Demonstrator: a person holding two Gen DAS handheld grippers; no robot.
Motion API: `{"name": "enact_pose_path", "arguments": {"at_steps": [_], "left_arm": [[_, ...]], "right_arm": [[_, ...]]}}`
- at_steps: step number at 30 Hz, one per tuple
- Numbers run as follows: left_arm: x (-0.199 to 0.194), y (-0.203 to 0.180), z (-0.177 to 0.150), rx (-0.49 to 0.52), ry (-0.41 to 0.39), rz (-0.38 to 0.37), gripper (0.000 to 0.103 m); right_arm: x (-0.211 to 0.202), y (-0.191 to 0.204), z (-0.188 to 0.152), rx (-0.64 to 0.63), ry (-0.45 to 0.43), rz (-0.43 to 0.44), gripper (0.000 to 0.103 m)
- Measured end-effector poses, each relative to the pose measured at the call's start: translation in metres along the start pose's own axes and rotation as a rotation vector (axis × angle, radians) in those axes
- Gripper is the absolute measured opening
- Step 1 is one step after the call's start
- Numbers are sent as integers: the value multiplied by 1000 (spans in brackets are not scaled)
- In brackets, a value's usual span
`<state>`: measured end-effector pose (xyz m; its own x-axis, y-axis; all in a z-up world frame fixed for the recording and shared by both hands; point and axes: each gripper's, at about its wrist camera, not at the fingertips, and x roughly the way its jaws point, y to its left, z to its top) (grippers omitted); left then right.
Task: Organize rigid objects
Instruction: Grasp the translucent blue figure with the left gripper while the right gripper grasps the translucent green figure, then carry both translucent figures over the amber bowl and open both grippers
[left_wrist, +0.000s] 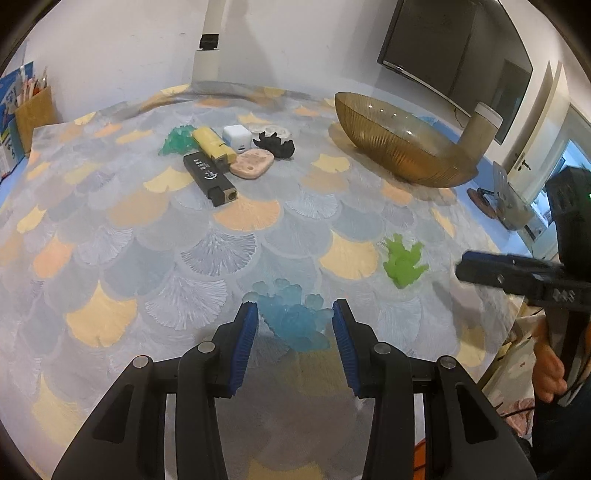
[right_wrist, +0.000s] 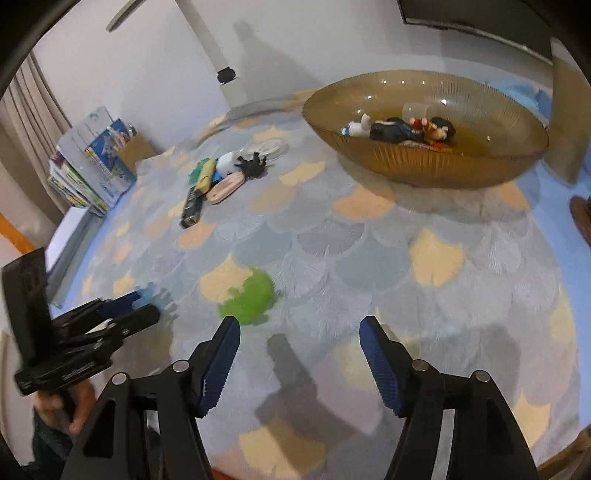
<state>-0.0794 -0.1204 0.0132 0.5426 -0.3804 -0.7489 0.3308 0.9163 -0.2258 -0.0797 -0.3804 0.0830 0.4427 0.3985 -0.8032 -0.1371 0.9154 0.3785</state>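
Note:
A translucent blue figure (left_wrist: 295, 317) lies on the patterned cloth between the open fingers of my left gripper (left_wrist: 293, 314), untouched by the pads. A light green figure (left_wrist: 404, 262) lies to its right; in the right wrist view the green figure (right_wrist: 251, 295) sits just ahead of my right gripper (right_wrist: 299, 328), which is open and empty. The amber bowl (right_wrist: 443, 170) at the back right holds a doll figure (right_wrist: 402, 129). My left gripper also shows in the right wrist view (right_wrist: 147, 306), and my right gripper in the left wrist view (left_wrist: 465, 269).
A cluster lies at the back left: black lighter (left_wrist: 208, 177), yellow lighter (left_wrist: 214, 144), white charger (left_wrist: 236, 136), pink oval piece (left_wrist: 253, 164), black figure (left_wrist: 277, 144), green figure (left_wrist: 177, 138). Books and a pen box (right_wrist: 96, 162) stand at the far left. A cylinder (left_wrist: 480, 129) stands behind the bowl.

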Motion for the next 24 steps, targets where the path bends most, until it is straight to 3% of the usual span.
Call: {"name": "enact_pose_path", "arguments": {"at_steps": [4, 5, 10, 12, 14, 15, 18, 24], "left_arm": [[2, -5, 2, 9, -6, -3, 39], [2, -6, 2, 14, -4, -2, 39], [2, -7, 2, 31, -1, 15, 39], [2, -6, 4, 26, -3, 18, 39], [0, -6, 9, 29, -10, 32, 39], [-1, -7, 12, 33, -15, 36, 39], [-7, -10, 25, 53, -36, 48, 39], [-36, -37, 102, 105, -197, -7, 39]], "right_arm": [[5, 22, -10, -18, 4, 66, 64], [8, 26, -12, -28, 7, 60, 59], [38, 47, -2, -74, -2, -43, 53], [44, 52, 1, -96, -33, -105, 46], [48, 59, 2, -143, -53, -161, 30], [48, 62, 1, -163, -57, -159, 30], [36, 61, 6, -162, -101, -152, 30], [-39, 30, 61, -76, -322, -184, 30]]}}
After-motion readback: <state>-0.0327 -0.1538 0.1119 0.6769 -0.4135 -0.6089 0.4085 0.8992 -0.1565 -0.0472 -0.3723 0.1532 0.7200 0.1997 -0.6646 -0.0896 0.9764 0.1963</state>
